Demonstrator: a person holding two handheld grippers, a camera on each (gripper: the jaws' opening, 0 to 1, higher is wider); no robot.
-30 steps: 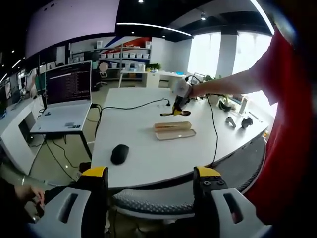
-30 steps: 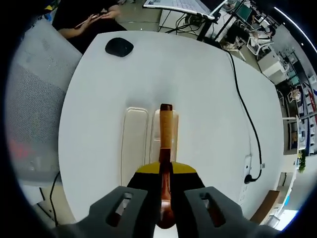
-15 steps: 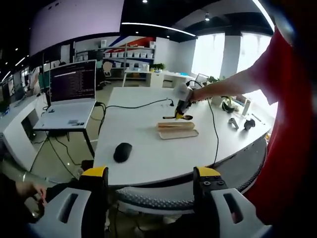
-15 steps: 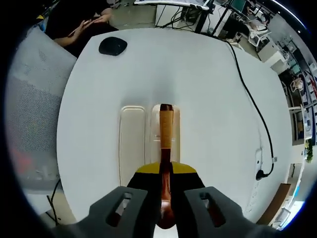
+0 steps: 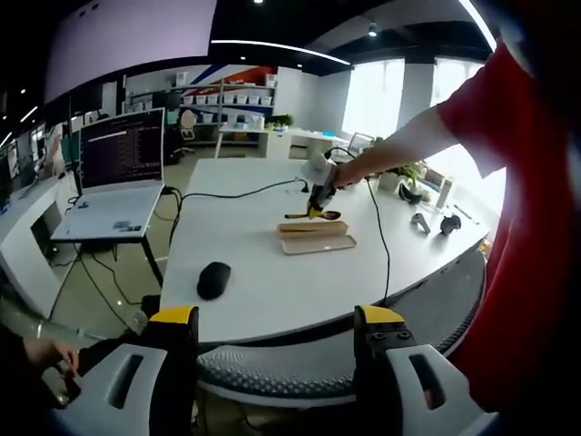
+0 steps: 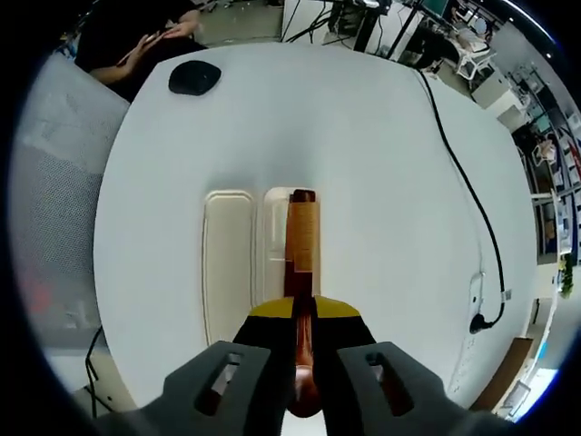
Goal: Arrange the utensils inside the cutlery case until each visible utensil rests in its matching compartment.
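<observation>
A pale open cutlery case (image 6: pixel 234 263) lies on the white table (image 6: pixel 363 118) as two long trays side by side. My right gripper (image 6: pixel 304 314) is shut on a brown wooden spoon (image 6: pixel 301 238). The spoon's handle points away over the right-hand tray and its bowl sits back between the jaws. In the left gripper view the right gripper (image 5: pixel 320 201) hovers just above the case (image 5: pixel 315 237), with the spoon (image 5: pixel 328 215) under it. My left gripper (image 5: pixel 277 318) is open and holds nothing, low and well short of the table's near edge.
A black mouse (image 6: pixel 192 77) lies on the table beyond the case, and a black cable (image 6: pixel 461 182) runs to a power strip (image 6: pixel 478 302) on the right. A laptop (image 5: pixel 116 173) stands on a side desk. A mesh chair (image 6: pixel 50 191) and a person's hands (image 6: pixel 152 41) border the table.
The right gripper view has slid a little, so the case now sits further left under the spoon's handle. The spoon stays gripped. The left gripper stays open.
</observation>
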